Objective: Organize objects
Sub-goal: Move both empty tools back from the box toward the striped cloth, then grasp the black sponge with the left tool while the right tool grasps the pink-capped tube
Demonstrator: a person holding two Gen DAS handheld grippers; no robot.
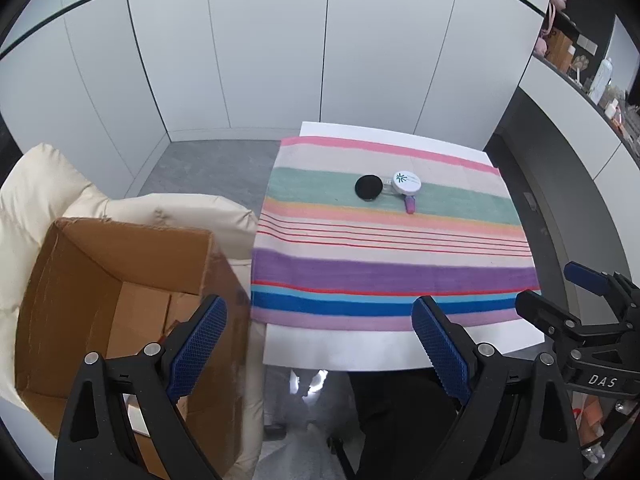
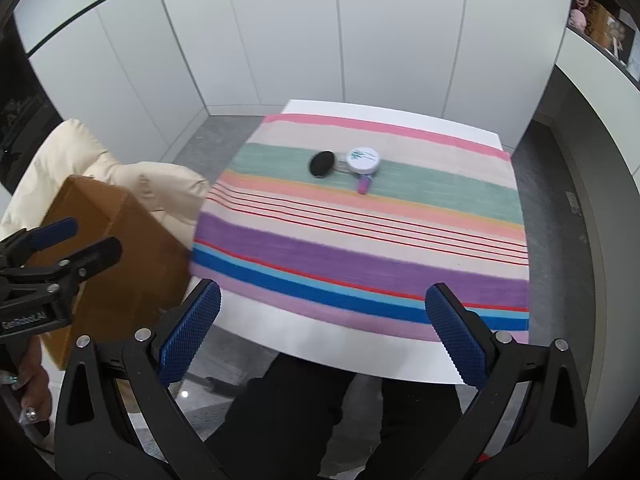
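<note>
A black round disc [image 1: 368, 187] [image 2: 321, 163], a white round jar [image 1: 406, 182] [image 2: 363, 159] and a small purple tube [image 1: 410, 204] [image 2: 363, 185] lie together on the green stripe of a striped cloth [image 1: 392, 248] [image 2: 360, 240]. An open cardboard box [image 1: 120, 304] [image 2: 112, 256] sits on a cream chair to the left. My left gripper [image 1: 320, 344] is open and empty, near the table's front left corner. My right gripper [image 2: 322, 328] is open and empty above the table's front edge; it also shows in the left wrist view [image 1: 560, 296].
The white table [image 1: 360, 352] [image 2: 320, 344] stands against white wall panels. The cream padded chair [image 1: 40, 184] [image 2: 132, 176] holds the box. A shelf with bottles and boxes [image 1: 592, 76] runs along the right. The person's dark legs [image 2: 320, 420] are under the table front.
</note>
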